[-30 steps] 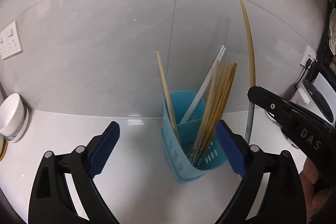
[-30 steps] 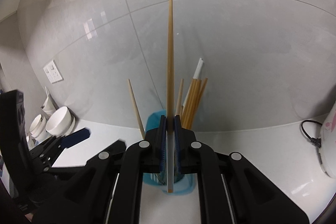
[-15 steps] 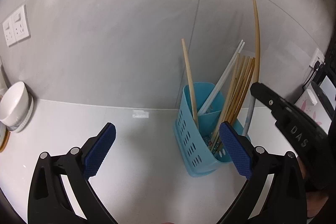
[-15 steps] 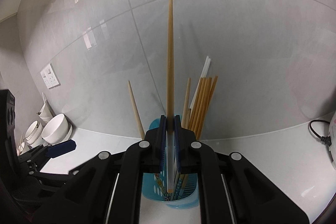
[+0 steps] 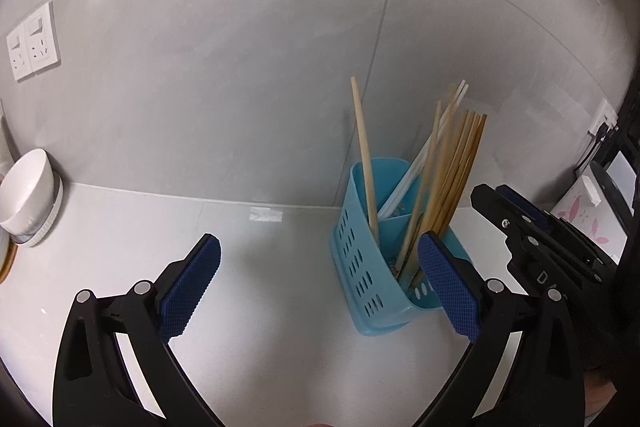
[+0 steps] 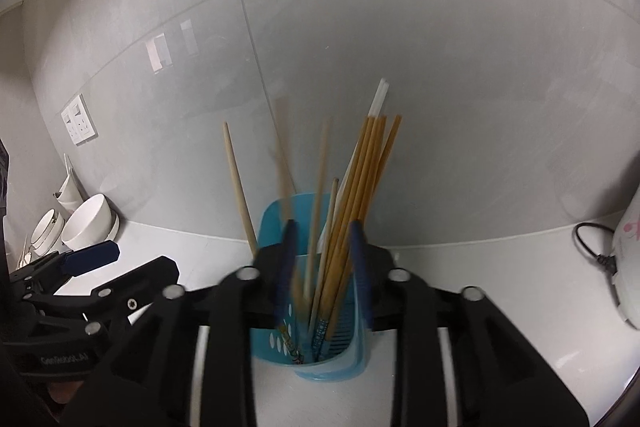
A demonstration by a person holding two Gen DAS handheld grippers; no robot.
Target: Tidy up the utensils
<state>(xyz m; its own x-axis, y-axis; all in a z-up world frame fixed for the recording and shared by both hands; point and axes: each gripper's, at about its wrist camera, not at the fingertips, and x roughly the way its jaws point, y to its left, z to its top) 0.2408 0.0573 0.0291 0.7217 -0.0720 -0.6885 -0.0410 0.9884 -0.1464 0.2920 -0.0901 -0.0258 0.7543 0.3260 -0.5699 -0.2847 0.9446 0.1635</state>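
Holder: light-blue perforated plastic utensil holder (image 6: 312, 327) stands on the white bench (image 5: 260, 267) just ahead of both hand-held grippers, by the wall so sticks lean back.
Right hand-held gripper (image 6: 322, 267): its jaws have just been opening, pads apart above the holder's rim; a blurred tan wooden chopstick (image 6: 284, 163) drops in, gripped by neither pad.
Left hand-held gripper (image 5: 320, 291): released, jaws wide and empty, beside the holder, seemingly ready to steady it.
Bundle: tan bamboo chopsticks (image 5: 460, 167) lean in the far compartment.
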